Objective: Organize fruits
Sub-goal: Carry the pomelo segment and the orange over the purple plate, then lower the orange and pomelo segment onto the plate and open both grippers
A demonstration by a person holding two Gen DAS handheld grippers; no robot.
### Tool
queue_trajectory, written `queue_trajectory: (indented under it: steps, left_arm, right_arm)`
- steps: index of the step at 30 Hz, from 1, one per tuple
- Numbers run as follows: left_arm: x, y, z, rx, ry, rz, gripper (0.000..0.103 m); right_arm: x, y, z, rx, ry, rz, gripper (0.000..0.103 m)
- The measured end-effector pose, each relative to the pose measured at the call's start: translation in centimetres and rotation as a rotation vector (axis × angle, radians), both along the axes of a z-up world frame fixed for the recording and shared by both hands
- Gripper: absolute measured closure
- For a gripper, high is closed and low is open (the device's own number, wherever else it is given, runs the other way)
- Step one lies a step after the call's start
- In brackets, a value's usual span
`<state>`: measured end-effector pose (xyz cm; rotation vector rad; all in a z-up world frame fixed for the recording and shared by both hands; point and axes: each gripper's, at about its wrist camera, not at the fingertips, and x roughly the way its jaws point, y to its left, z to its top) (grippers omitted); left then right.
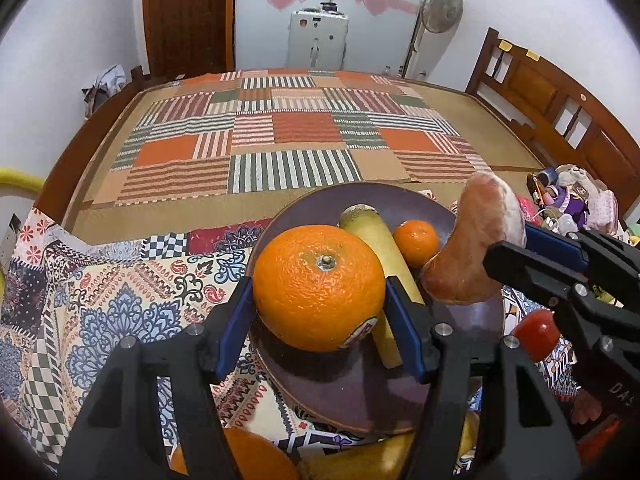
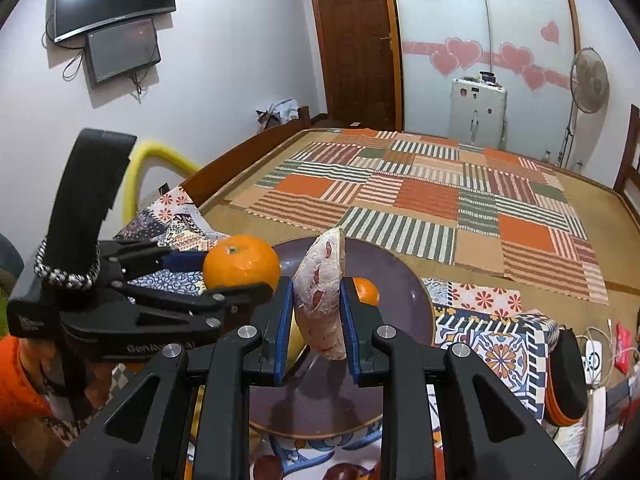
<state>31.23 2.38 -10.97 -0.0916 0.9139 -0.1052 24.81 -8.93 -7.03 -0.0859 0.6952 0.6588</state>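
Little writing can be read: embossed letters on the right gripper's black body in the left wrist view start "DAS" and run out of frame, and the large orange (image 1: 318,287) carries a small sticker low on its skin whose red and yellow print is too curved away to read. The moulded lettering on the left gripper's body in the right wrist view is too blurred to make out.

The left gripper (image 1: 319,312) has black plastic arms with silver pins and blue-padded fingers; they are pinching the large orange, a round fruit with pebbled glossy peel and a grey stem button on top. It sits over the near rim of a dull purple plate (image 1: 416,200), round and shallow with a matte glaze. In the plate lie a pale yellow, smooth, elongated fruit (image 1: 370,232) and a small mandarin (image 1: 416,242).

The right gripper (image 2: 316,316) has its fingers closed nearly together on a thin, curved, pinkish wedge of fruit (image 2: 322,300), its membrane whitish and veined with red flesh showing through; the wedge hangs above the plate (image 2: 400,280).

The plate rests on a patterned cloth (image 1: 120,292) printed with paisley, checks and tile motifs, lying on a bed spread with a woven mat and a striped patchwork blanket (image 1: 280,140) in orange, green and cream
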Motion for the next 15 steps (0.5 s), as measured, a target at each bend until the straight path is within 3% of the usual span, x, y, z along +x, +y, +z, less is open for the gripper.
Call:
queue_trajectory:
  steps: [15]
  left_arm:
    - [0.5,0.5,-1.5,0.003,0.054,0.01,0.039]
  right_arm:
    - [1.9,1.3,-0.3,0.007,0.048,0.023,0.08]
